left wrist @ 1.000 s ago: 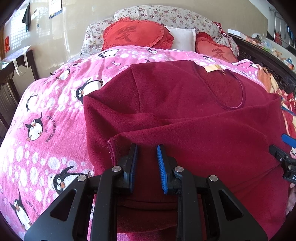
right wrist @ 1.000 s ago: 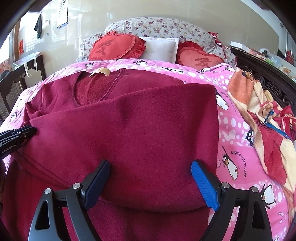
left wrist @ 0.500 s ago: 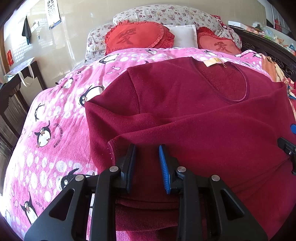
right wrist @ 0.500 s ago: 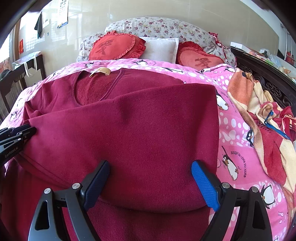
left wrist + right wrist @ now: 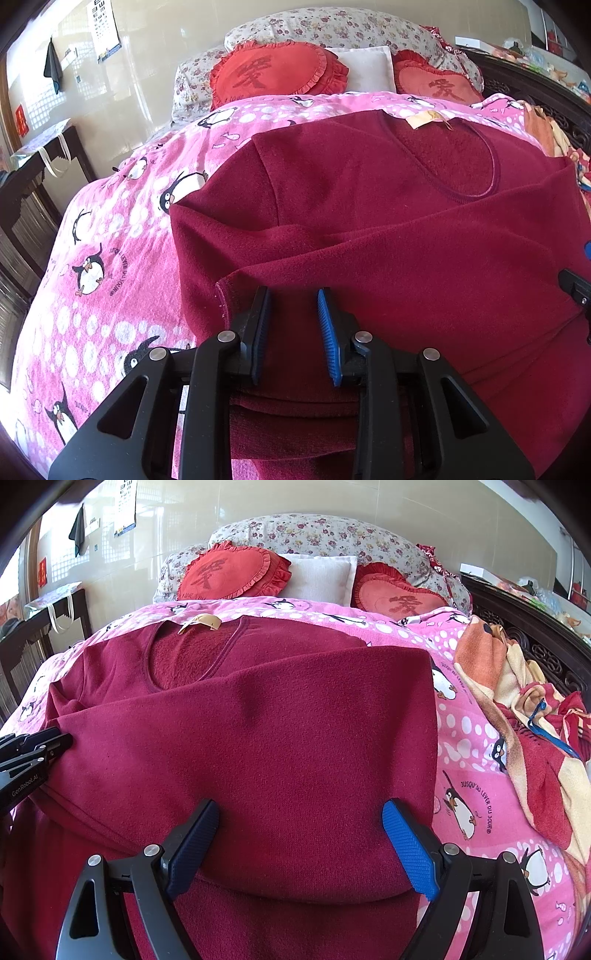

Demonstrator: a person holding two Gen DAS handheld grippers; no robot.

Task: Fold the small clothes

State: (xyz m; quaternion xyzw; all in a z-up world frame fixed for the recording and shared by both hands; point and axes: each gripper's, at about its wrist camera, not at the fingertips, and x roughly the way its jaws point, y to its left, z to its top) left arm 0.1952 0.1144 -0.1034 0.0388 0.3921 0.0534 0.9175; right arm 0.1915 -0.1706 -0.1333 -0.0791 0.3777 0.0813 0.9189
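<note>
A dark red fleece top lies on the pink penguin bedspread, neck and tan label at the far end, a sleeve folded across its body. My left gripper hovers over the near left part of the top by the sleeve cuff, jaws narrowly apart, nothing clearly pinched. My right gripper is wide open over the near middle of the top. Each gripper's tip shows at the edge of the other's view: the left gripper, the right.
Two red heart cushions and a white pillow lie at the headboard end. A heap of orange and red clothes lies on the right side of the bed. A dark wooden bed frame runs along the right; a dark table stands left.
The left gripper has risen a little and tilted up, with its jaws slightly wider. The right gripper and the top have hardly moved.
</note>
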